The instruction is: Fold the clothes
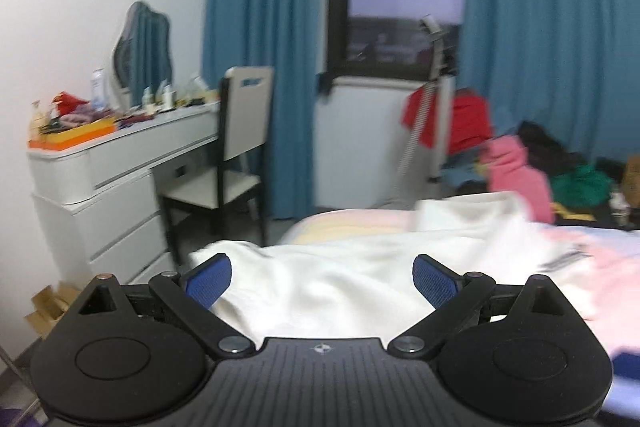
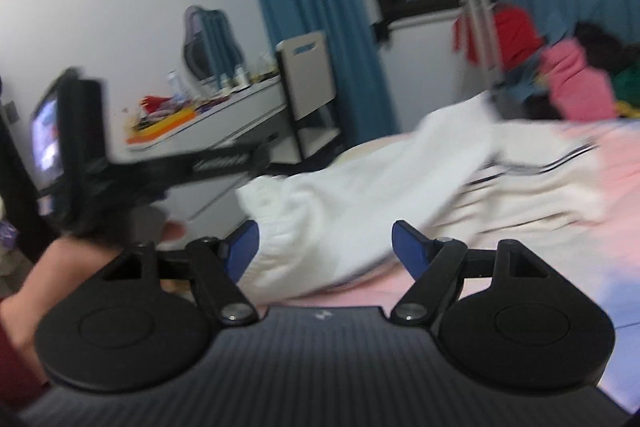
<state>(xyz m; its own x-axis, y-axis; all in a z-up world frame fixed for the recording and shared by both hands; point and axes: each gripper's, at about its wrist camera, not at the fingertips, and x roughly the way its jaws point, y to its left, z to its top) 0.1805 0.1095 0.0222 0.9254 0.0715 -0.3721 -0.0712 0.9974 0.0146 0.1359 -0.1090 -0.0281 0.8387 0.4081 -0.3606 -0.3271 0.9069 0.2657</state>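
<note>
Trousers (image 2: 360, 195) lie rumpled on bed (image 2: 624, 163) — fold unfinished; left gripper (image 1: 322, 281), right gripper (image 2: 326, 247) both released, empty.

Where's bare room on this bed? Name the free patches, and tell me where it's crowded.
Free: the pink sheet right of the white garment, and the pale bed corner between garment and chair. Crowded: the clothes pile beyond the bed and the cluttered dresser top.

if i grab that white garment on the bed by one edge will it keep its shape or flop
The white knitted garment with dark stripes will probably flop: it already lies rumpled in soft folds on the pink bedsheet. It looks thick, so likely somewhat heavy, and its loose end may drag.
</note>
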